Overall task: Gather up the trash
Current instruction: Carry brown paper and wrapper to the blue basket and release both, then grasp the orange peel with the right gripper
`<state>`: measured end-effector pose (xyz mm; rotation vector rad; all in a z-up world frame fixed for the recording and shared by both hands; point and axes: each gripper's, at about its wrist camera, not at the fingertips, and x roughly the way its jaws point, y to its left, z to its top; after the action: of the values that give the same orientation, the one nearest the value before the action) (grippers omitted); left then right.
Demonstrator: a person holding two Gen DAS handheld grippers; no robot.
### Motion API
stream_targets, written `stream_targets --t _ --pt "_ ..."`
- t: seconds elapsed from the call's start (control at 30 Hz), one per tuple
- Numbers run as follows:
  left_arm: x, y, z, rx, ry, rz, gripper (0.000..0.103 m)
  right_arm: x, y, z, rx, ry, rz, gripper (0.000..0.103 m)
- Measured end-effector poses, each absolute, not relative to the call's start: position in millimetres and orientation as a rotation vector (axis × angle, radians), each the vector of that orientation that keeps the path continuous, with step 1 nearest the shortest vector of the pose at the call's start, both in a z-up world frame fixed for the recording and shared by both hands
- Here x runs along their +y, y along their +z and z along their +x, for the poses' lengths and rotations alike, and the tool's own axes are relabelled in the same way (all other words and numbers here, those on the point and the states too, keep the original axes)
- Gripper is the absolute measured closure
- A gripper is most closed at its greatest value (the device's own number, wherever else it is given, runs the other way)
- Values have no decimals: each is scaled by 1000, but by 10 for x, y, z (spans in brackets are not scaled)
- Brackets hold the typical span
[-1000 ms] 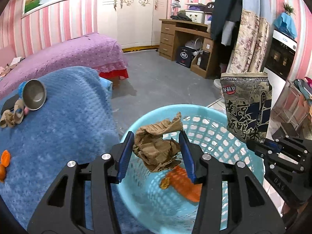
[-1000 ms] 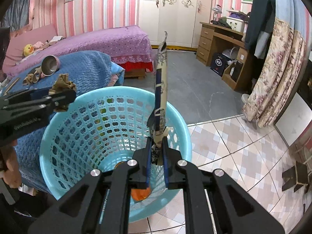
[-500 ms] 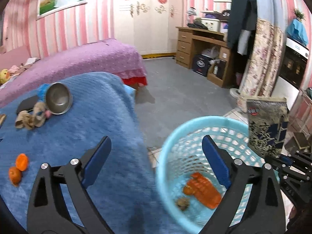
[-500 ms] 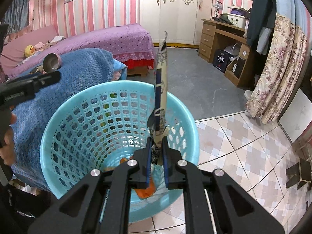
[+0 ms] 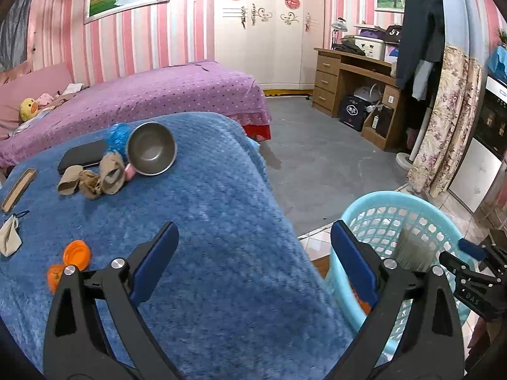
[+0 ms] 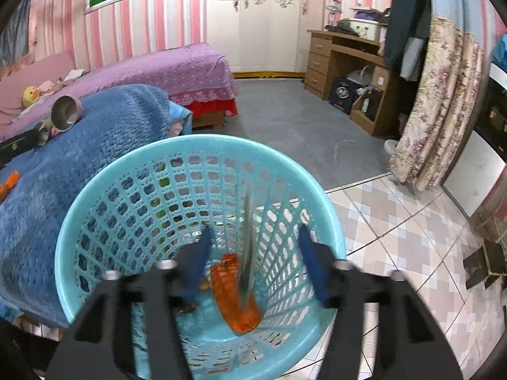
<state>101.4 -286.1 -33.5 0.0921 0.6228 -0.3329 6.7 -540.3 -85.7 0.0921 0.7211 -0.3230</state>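
The light-blue plastic basket stands on the floor beside the blue-blanket table. My right gripper hangs over the basket with its jaws opening. The printed snack bag falls blurred and edge-on between them, touching neither pad. An orange wrapper lies on the basket's bottom. My left gripper is wide open and empty above the blanket's right edge. Crumpled brown paper and orange caps lie on the blanket further left.
On the blanket also sit a steel bowl, a black case, a beige pouch and a wooden strip. A purple bed stands behind, a wooden desk at the back right.
The left gripper opened, dropped its brown paper wad into the basket and swung left over the blanket. The right gripper opened and the snack bag is dropping into the basket.
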Motion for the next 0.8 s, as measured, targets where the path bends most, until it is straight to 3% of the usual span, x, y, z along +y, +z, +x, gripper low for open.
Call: stream_targets --t 0.07,0.13,0.23,0.8 --pt "-2766 -324 1014 623 -323 86 9 -5387 -831 56 705 -346 91 30" --pt "-2671 -302 1018 623 -317 79 9 -5332 -772 39 668 -366 87 12" --pt "-2534 -259 1030 622 -301 70 7 -5226 -663 57 627 -394 83 7" --pt "-871 -10 1271 628 -138 74 6 -3852 -127 731 518 -173 100 5"
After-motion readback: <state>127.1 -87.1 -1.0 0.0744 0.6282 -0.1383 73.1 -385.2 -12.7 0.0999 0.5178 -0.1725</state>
